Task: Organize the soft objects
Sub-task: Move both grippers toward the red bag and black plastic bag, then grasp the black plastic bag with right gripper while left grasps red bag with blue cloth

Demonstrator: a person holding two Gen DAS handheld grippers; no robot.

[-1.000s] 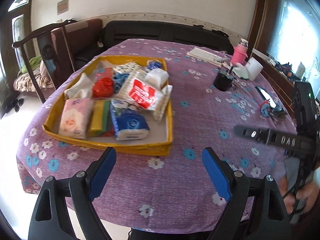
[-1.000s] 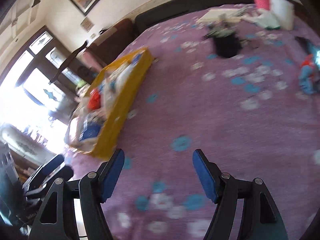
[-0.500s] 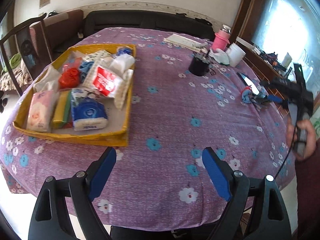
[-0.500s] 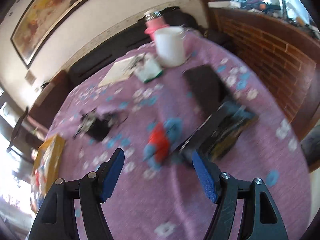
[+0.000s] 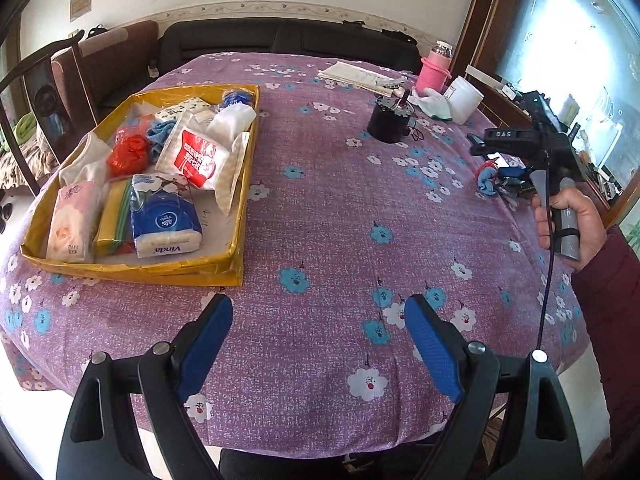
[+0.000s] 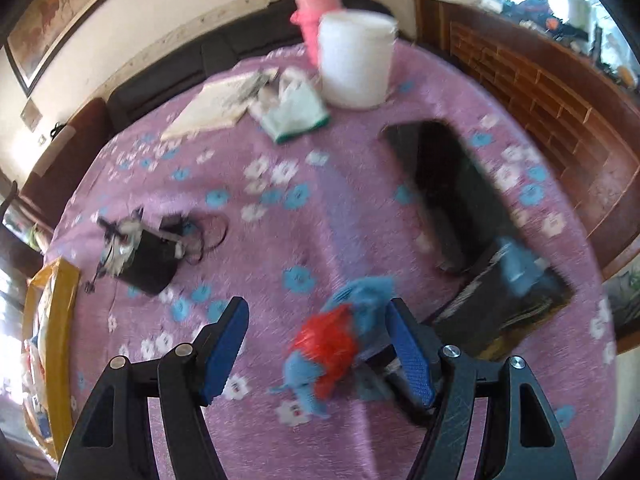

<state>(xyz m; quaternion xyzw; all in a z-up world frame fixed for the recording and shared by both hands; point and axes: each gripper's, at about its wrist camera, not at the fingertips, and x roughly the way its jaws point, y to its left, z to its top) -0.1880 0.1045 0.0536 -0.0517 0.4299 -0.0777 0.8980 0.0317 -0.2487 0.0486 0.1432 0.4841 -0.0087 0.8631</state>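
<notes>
A yellow tray on the purple flowered tablecloth holds several soft items: tissue packs, a blue Vinda pack, a red bundle, cloths. My left gripper is open and empty above the table's near edge. A blue and red soft bundle lies at the right side of the table; it also shows in the left wrist view. My right gripper is open, its fingers either side of that bundle, just above it. The yellow tray's edge shows far left.
A black pot with tools, a pink bottle, a white jar, papers and a white-green cloth stand at the back. A black phone and a dark case lie beside the bundle.
My right gripper has swung from the tray side to the table's right and come down over the blue and red bundle. My left gripper has shifted slightly right, still open.
</notes>
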